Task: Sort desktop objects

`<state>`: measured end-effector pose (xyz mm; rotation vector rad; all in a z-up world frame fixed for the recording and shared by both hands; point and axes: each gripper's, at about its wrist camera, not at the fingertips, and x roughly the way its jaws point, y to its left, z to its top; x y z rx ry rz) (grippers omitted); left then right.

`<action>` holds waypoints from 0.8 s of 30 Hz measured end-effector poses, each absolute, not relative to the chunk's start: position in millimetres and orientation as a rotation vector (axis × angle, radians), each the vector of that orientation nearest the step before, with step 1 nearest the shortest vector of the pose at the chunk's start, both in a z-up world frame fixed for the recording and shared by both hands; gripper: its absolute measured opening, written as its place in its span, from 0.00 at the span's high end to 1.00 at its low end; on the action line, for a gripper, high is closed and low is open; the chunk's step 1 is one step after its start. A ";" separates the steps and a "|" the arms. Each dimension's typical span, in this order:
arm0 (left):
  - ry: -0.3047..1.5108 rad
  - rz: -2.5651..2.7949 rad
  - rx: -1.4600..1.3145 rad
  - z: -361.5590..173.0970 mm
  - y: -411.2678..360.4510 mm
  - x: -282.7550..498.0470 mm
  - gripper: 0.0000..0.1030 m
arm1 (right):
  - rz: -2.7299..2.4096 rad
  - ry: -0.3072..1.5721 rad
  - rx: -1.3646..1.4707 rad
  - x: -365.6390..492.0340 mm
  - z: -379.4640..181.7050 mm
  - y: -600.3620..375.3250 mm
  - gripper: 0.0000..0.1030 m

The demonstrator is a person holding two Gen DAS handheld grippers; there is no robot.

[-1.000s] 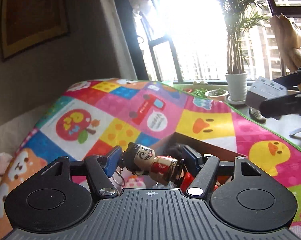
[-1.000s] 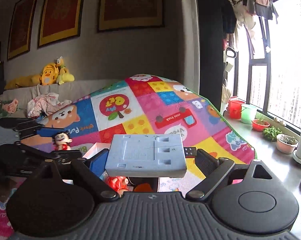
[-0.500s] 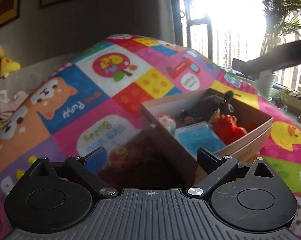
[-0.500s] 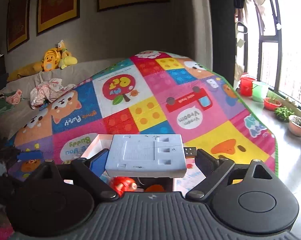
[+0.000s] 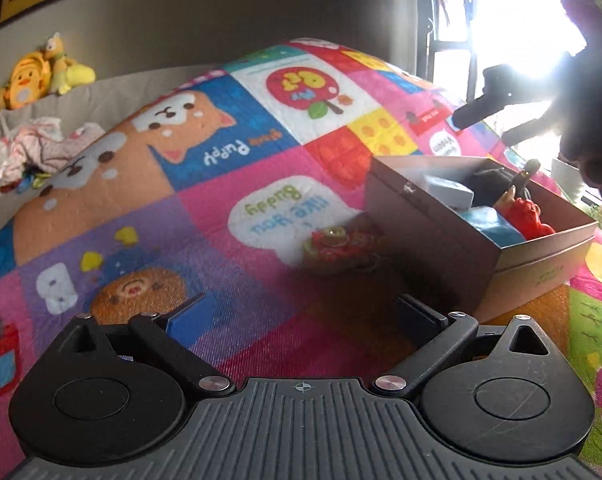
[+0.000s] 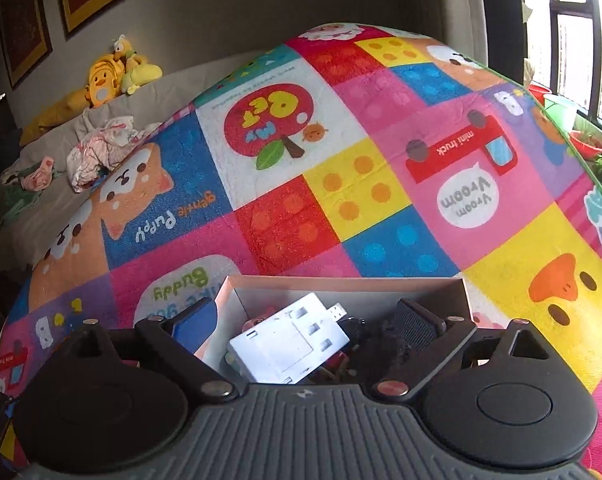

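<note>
Cardboard box [image 6: 349, 285] sat on the bright patchwork play mat [image 6: 341, 168], open at the top, and served as the collecting place for the loose desktop things. In the right wrist view a white USB hub [image 6: 289, 346] lay tilted inside it on top of other items, its plug toward the far wall, directly below the right tool [image 6: 307, 316]; the jaws there were opening, spread to either side of the hub with no pad pressing on it, which reads as a release into the box. In the left wrist view the same box [image 5: 421, 200] held the hub, a blue block [image 5: 487, 222], a red figure [image 5: 531, 216] and something dark behind them that I could not identify. One small red and green toy [image 5: 341, 246] was on the mat just beside the box's near wall, outside it, probably the next thing to gather. The left tool [image 5: 303, 314] hung over the mat short of that toy, jaws wide and empty, likely readied for it. Plush ducks [image 5: 33, 76] and crumpled clothes [image 5: 33, 152] lay on a sofa beyond the mat.
</note>
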<state>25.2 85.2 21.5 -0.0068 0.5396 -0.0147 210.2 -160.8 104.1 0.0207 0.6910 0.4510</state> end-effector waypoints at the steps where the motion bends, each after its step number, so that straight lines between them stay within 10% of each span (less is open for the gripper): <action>1: 0.550 -0.010 -0.015 19.2 85.9 27.6 0.02 | 0.449 0.686 0.013 206.2 105.8 -160.6 0.07; 6: 0.551 0.006 -0.030 18.4 88.6 27.4 0.02 | 0.496 0.687 -0.106 186.4 111.5 -125.3 0.10; 13: 0.549 0.012 -0.007 19.0 88.7 12.9 0.02 | 0.653 0.879 -0.213 198.5 92.2 -29.5 0.58; 24: 0.494 -0.007 -0.069 20.9 98.0 1.5 0.01 | 0.560 1.018 -0.378 244.1 43.6 24.9 0.57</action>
